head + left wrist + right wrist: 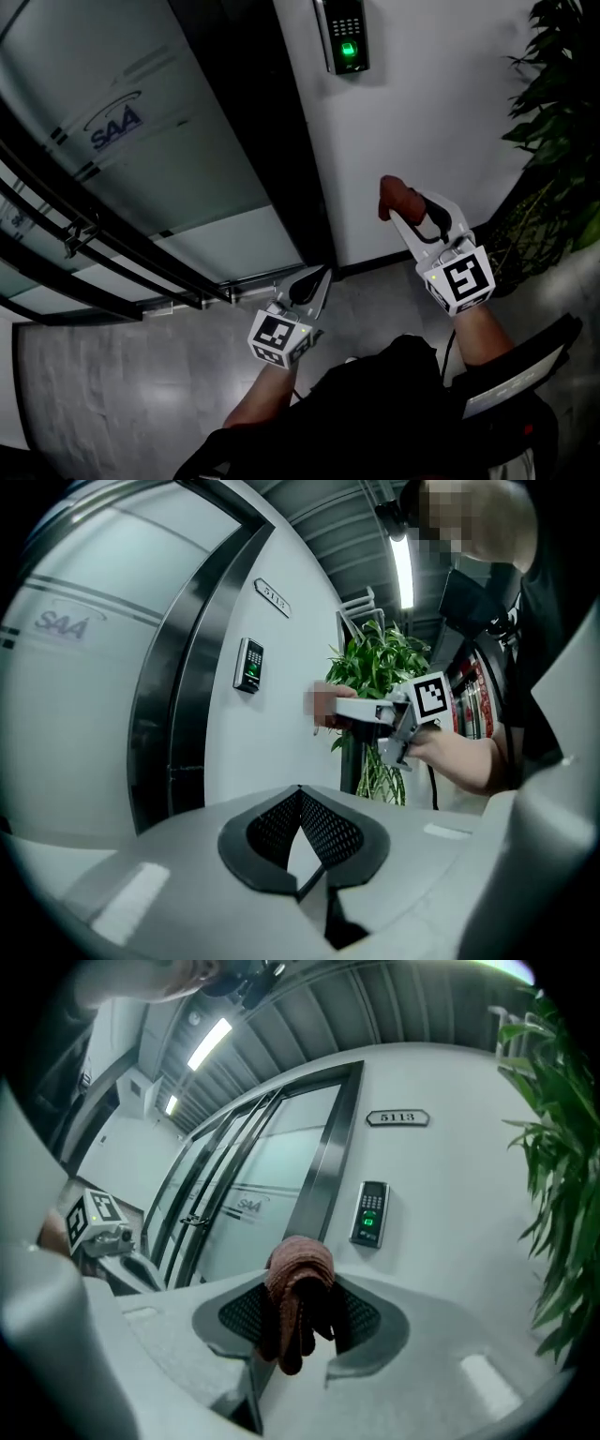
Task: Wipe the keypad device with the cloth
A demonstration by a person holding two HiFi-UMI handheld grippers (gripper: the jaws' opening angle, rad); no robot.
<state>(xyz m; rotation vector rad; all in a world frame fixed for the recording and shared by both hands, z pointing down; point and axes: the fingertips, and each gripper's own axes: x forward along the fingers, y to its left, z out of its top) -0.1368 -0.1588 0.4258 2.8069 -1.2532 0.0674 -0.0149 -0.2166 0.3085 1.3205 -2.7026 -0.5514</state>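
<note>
A person at an office doorway holds the right gripper (pixel 405 217) raised toward a white wall (pixel 441 112). Its jaws pinch a crumpled reddish-brown cloth (pixel 393 195), which bunches above the tips and, in the right gripper view, droops between the mesh pads. The keypad device (pixel 342 36) is a dark wall-mounted unit with rows of buttons over a glowing green fingerprint panel. It sits higher on the wall, up and to the left of the cloth and well apart from it, with nothing touching it. The left gripper (pixel 317 281) hangs lower and to the left, near the person's body. Its jaws are pressed together with nothing between them and point toward the foot of the dark door frame (pixel 300 141). Left of the frame stands a frosted glass door (pixel 159 159) bearing an "SAA" logo and crossed by dark horizontal rails. A number plate (pixel 397 1117) reading 5113 is fixed to the wall above the keypad device. A leafy green plant (pixel 561 122) fills the right edge of the scene, beside the wall. Grey speckled floor (pixel 112 394) lies underfoot.
</note>
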